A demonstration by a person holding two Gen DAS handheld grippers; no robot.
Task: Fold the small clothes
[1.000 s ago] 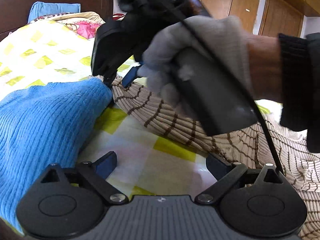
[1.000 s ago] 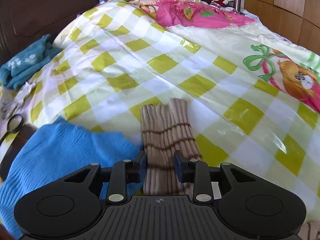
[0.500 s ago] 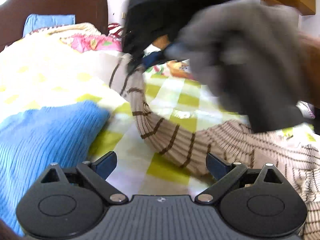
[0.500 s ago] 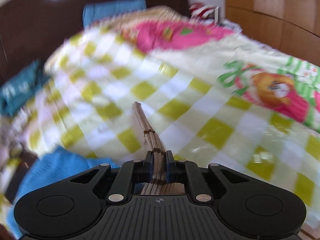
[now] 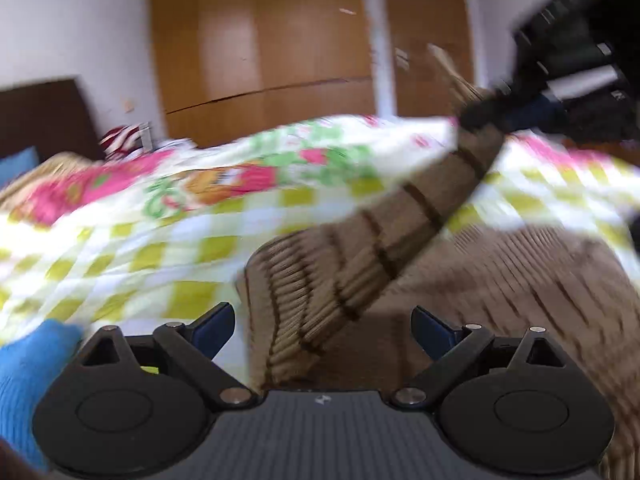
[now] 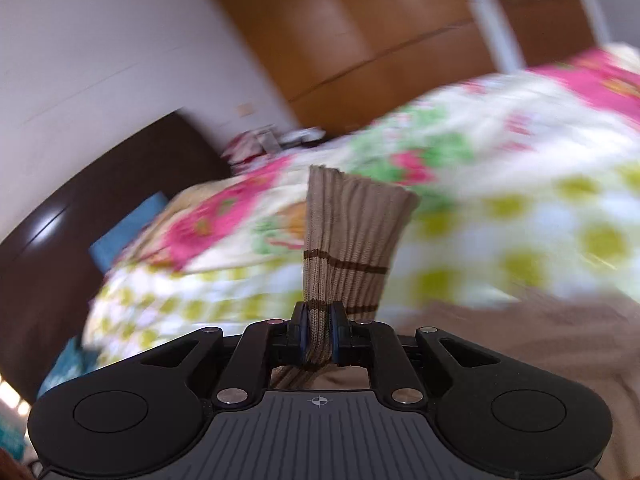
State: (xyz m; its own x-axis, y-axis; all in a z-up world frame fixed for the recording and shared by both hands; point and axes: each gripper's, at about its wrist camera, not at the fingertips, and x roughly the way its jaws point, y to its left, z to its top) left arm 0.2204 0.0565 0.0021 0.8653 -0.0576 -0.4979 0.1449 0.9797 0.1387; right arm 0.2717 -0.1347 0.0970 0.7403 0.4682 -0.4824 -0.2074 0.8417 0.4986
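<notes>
Striped sweater (image 6: 348,248) sleeve pinched in right gripper (image 6: 319,338), lifted above bed (image 6: 520,208)

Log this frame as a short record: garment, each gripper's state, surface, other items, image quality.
garment: tan striped knit sweater, one end lifted, the rest lying on the bed
right hand-held gripper: shut on the sweater's ribbed end
left hand-held gripper: open, holding nothing, sweater ahead of it
surface: yellow-checked bedspread
other items: blue knit garment at lower left
image quality: motion blur in both views

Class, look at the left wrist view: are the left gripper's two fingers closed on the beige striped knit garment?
No: the left gripper stands wide open, its blue-tipped fingers apart, with the beige brown-striped knit garment lying unclamped between them.
</notes>
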